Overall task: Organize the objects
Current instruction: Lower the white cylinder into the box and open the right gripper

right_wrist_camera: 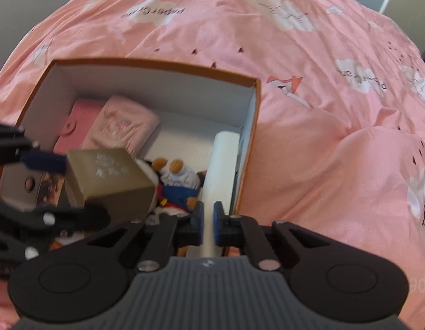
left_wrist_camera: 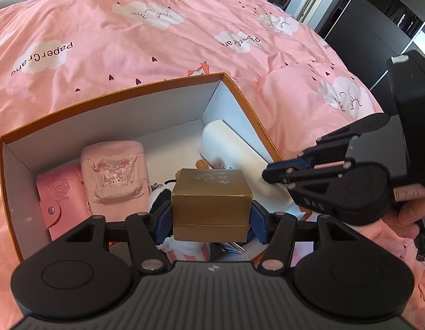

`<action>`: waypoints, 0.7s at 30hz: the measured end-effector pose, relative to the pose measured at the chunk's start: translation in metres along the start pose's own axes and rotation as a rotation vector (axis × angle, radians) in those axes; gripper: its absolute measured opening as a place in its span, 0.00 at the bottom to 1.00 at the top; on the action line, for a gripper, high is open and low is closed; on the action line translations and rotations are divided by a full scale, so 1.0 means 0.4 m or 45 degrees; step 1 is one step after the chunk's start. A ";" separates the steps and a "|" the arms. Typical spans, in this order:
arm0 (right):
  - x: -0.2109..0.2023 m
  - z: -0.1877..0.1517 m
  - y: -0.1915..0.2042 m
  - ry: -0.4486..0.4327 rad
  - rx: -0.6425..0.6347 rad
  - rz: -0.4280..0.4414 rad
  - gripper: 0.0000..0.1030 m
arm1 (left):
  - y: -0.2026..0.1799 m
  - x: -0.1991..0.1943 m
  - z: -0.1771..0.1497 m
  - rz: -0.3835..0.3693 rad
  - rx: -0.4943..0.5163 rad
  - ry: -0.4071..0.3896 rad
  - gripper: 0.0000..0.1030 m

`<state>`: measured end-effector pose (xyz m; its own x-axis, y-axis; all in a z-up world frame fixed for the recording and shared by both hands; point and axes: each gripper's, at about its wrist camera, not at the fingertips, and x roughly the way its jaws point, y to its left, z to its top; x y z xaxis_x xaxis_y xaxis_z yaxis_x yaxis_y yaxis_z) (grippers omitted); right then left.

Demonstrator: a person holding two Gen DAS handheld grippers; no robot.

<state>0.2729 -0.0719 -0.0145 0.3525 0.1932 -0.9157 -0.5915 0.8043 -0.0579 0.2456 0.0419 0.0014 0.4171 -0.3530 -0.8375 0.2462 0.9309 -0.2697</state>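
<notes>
While the gold box [left_wrist_camera: 211, 205] hangs over the open carton, the entry reads as follows.

Gold box: clamped at its two sides between the pads of the left gripper [left_wrist_camera: 211, 214], held above the contents, lid seam level.
Carton [left_wrist_camera: 107, 95]: orange-rimmed, white inside, on the pink quilt [left_wrist_camera: 129, 41].
Contents: pink wallet [left_wrist_camera: 61, 200] and pink pouch [left_wrist_camera: 116, 173] at the left wall; plush toy [right_wrist_camera: 176, 184] in the middle; white case [right_wrist_camera: 223, 159] along the right wall.
Right gripper [right_wrist_camera: 208, 227]: jaws nearly pressed together, empty, over the near right corner of the carton.
Placement advice: likely best lowered into the bare floor behind the toy, kept level, released only once seated.
Risk: resting on the toy would tip it.
</notes>
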 end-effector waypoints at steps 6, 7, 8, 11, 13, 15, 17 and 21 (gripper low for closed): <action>0.024 -0.015 0.033 0.106 -0.190 -0.032 0.00 | 0.001 0.000 0.002 0.010 -0.004 0.004 0.65; 0.034 -0.018 0.038 0.140 -0.219 -0.022 0.00 | 0.001 -0.001 0.002 0.012 -0.005 0.003 0.65; 0.046 -0.021 0.043 0.178 -0.241 -0.008 0.00 | 0.002 -0.001 0.002 0.013 -0.010 0.002 0.65; 0.087 -0.037 0.047 0.262 -0.262 0.023 0.00 | 0.007 -0.001 0.002 -0.002 -0.026 0.007 0.65; 0.087 -0.038 0.042 0.264 -0.260 0.028 0.00 | 0.007 -0.003 0.003 0.003 -0.017 0.001 0.65; 0.071 -0.031 0.032 0.247 -0.240 0.053 0.00 | 0.008 -0.006 0.007 -0.007 -0.013 -0.002 0.65; 0.045 -0.021 0.018 0.204 -0.226 0.063 0.00 | 0.011 -0.007 0.019 -0.021 -0.009 -0.007 0.65; -0.011 0.008 -0.017 0.087 -0.190 0.049 0.00 | 0.020 0.003 0.059 -0.031 -0.062 0.004 0.65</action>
<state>0.2779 -0.0765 -0.0086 0.2803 0.1796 -0.9430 -0.7066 0.7035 -0.0760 0.2688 0.0467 0.0094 0.4085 -0.3757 -0.8319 0.2134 0.9254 -0.3131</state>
